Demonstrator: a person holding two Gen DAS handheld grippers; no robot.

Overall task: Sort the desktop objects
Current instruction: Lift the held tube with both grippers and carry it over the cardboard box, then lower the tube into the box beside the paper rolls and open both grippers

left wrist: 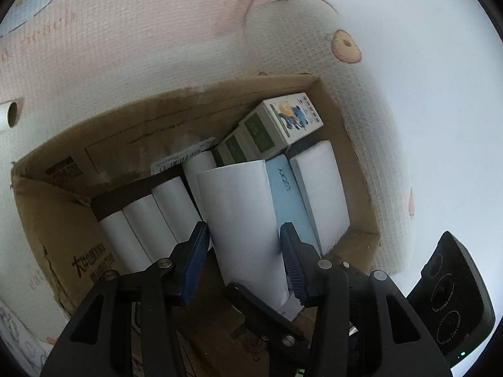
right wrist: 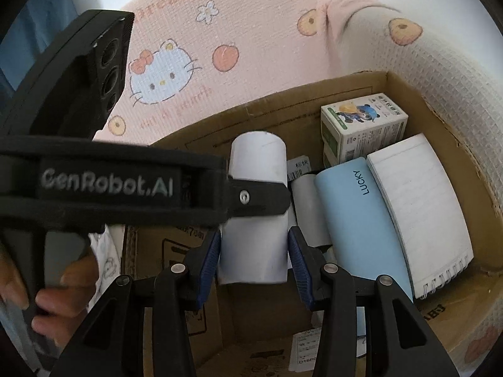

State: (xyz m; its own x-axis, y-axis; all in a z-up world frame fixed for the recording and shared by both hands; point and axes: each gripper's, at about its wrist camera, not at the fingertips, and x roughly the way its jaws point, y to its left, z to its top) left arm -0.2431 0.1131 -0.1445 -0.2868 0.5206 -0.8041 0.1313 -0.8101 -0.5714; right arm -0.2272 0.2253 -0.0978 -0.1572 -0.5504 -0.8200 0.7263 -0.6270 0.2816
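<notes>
A white paper roll (left wrist: pixel 242 220) is held over an open cardboard box (left wrist: pixel 63 226). My left gripper (left wrist: pixel 243 238) has its blue pads (left wrist: pixel 196 260) on both sides of the roll's near end. The same roll (right wrist: pixel 256 220) shows in the right wrist view, where my right gripper (right wrist: pixel 253 251) is shut on its lower end. The left gripper's black body (right wrist: pixel 132 185) crosses that roll from the left. Inside the box lie several more white rolls (left wrist: pixel 141 226), a light blue "LUCKY" notebook (right wrist: pixel 361 220), a white spiral notebook (right wrist: pixel 421 207) and small green-and-white cartons (right wrist: pixel 361 125).
The box sits on a pink and white cartoon-print cloth (right wrist: pixel 188 62). A loose white roll (left wrist: pixel 9 114) lies on the cloth at the far left. The right gripper's black camera housing (left wrist: pixel 452 298) is at the lower right of the left wrist view.
</notes>
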